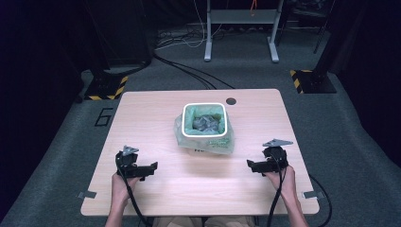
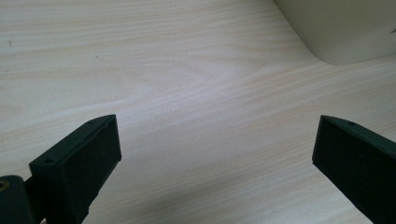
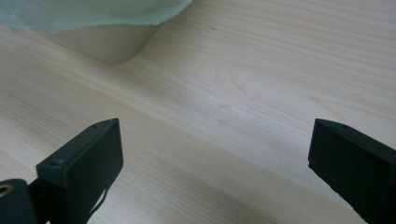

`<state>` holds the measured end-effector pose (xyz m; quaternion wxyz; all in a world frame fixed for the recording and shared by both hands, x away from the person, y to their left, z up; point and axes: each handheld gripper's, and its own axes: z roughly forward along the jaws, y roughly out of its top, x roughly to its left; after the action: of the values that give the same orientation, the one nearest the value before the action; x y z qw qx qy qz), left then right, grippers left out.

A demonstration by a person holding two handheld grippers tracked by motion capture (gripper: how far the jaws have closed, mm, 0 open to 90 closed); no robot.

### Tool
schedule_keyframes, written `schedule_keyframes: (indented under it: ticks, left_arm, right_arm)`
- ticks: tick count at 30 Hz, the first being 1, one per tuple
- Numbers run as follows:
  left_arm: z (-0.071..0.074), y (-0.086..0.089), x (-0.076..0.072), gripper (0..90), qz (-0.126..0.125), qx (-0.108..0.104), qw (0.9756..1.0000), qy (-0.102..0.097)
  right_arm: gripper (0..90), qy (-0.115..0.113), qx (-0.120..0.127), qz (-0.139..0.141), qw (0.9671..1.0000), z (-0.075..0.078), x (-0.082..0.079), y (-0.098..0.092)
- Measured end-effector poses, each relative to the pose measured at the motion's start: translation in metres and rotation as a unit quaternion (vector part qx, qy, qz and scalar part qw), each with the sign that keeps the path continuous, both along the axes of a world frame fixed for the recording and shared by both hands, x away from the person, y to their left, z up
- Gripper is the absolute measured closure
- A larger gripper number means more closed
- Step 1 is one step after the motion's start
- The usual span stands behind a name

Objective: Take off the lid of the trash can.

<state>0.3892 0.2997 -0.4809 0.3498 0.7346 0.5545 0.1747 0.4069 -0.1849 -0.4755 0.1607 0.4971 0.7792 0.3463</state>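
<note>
Small white square waste bin [image 1: 204,124] lined with a pale green plastic bag [image 1: 208,142]: centred on the light wooden bench [image 1: 156,109], upright, crumpled grey waste visible inside. Bag rim folded over the bin edge and draped down the near side, printed panel facing the person.

Left gripper [image 1: 150,169]: resting low at the near left of the bench, jaws spread wide, nothing between them. Right gripper [image 1: 251,165]: near right, jaws likewise wide and empty. Both well apart from the bin, jaws pointed inward toward each other.

Left gripper view: bare bench between the jaws, lower corner of the bin [image 2: 345,28] at upper right. Right gripper view: bin corner [image 3: 107,44] and bag overhang [image 3: 93,14] at upper left.

Likely hazards from here:
- Thin bag film: prone to slipping or tearing if pinched at one layer only, or pulled from one side.
- Light bin: apt to tip or slide if a jaw strikes the wall rather than the film.
- Uneven lift by the two grippers: risk of the waste spilling onto the bench.
- Loose drape on the near side: easy to snag.
</note>
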Motion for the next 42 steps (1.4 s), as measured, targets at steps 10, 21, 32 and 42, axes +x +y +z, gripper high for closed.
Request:
schedule_keyframes:
  ticks: [10,21,32,42]
  left_arm:
    - [0.015,-0.012,0.017,3.4,-0.016,-0.004,0.9999,-0.001]
    - [0.036,-0.026,0.033,3.4,-0.036,-0.011,0.9993,-0.007]
    - [0.049,-0.030,0.040,4.1,-0.042,-0.021,0.9988,-0.014]
    - [0.060,-0.034,0.047,4.2,-0.050,-0.021,0.9984,-0.017]
  right_arm:
    - [3.2,0.000,0.003,0.020,0.9998,0.013,0.010,0.009]
    - [4.3,-0.009,0.020,0.028,0.9994,0.035,0.019,0.014]
    - [5.8,-0.015,0.020,0.039,0.9989,0.054,0.030,0.020]
    - [6.1,-0.021,0.024,0.056,0.9979,0.071,0.039,0.034]
